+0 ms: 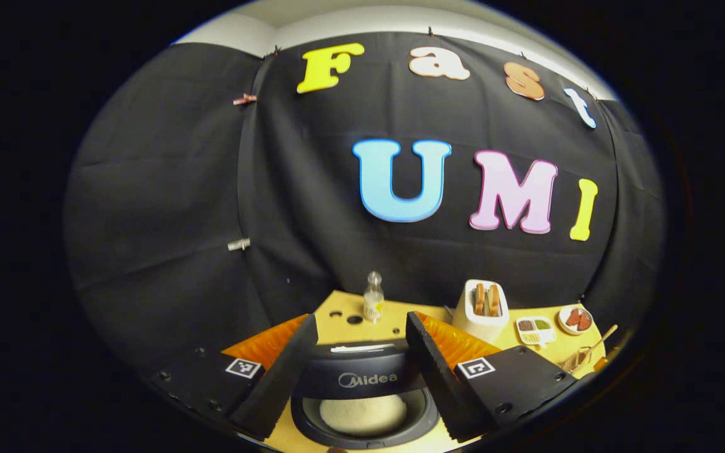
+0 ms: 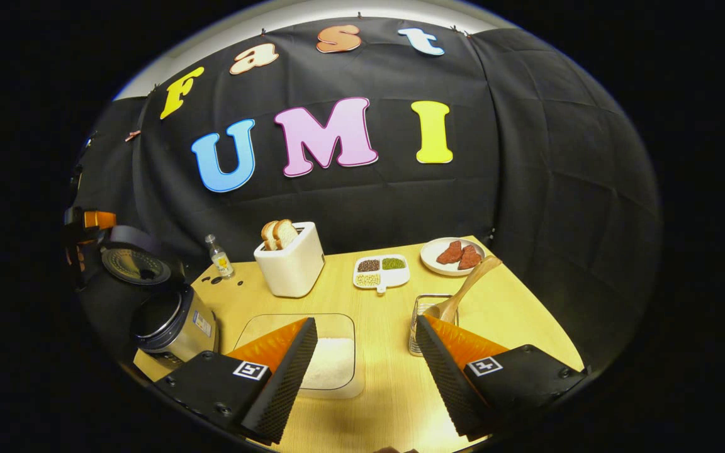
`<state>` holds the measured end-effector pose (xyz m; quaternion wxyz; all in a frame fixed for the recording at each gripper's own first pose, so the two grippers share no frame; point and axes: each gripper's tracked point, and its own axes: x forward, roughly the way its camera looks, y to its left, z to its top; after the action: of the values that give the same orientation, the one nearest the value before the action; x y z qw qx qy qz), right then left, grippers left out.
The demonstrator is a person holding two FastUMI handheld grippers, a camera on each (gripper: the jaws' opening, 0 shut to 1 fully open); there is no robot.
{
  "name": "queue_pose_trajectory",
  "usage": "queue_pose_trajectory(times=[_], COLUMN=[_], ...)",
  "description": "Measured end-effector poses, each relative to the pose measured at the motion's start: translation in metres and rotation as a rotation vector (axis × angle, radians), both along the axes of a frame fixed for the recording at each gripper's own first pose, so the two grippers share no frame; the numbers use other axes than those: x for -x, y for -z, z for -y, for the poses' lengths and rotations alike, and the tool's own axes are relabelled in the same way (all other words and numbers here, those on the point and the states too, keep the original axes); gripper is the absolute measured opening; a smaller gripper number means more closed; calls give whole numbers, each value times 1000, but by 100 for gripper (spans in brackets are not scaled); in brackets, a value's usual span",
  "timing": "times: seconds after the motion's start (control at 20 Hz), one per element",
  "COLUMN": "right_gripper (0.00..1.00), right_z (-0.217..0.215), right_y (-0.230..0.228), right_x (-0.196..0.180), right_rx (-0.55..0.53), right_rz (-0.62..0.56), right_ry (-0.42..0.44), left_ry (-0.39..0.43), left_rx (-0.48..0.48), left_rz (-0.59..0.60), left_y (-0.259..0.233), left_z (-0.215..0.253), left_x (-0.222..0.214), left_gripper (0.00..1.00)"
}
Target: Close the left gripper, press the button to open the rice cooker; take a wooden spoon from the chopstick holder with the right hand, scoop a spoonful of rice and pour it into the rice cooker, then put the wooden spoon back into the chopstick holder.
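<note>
Cooker open, rice seemingly inside.

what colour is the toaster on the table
White toaster, holding bread slices; clearest in the right gripper view.

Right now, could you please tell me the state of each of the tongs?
Left tongs: open, holding nothing, over the open cooker.
Right tongs: open, holding nothing; the spoon sits in its holder.
</note>
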<state>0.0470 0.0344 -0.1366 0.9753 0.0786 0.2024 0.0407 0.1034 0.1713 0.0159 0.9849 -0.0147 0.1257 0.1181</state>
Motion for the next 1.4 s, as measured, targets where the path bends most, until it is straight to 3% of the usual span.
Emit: queue_pose_trajectory(times=[0.2,0.45,1.15,1.4], right_gripper=[98,98,99,98], right_z=[-2,2,14,8], right_y=[5,11,22,25], right_x=[4,13,24,26], right_rx=[5,10,24,35], right_rz=[-16,-38,-70,-77], right_ry=[-33,-42,-46,-76], left_ry=[-9,-29,-73,-48], left_rx=[32,7,-39,-50], left_rz=[-117,-147,-123,-114], left_y=[66,125,159,167], left_z=[8,13,16,18], left_x=[22,38,41,44], left_gripper=[97,97,98,99])
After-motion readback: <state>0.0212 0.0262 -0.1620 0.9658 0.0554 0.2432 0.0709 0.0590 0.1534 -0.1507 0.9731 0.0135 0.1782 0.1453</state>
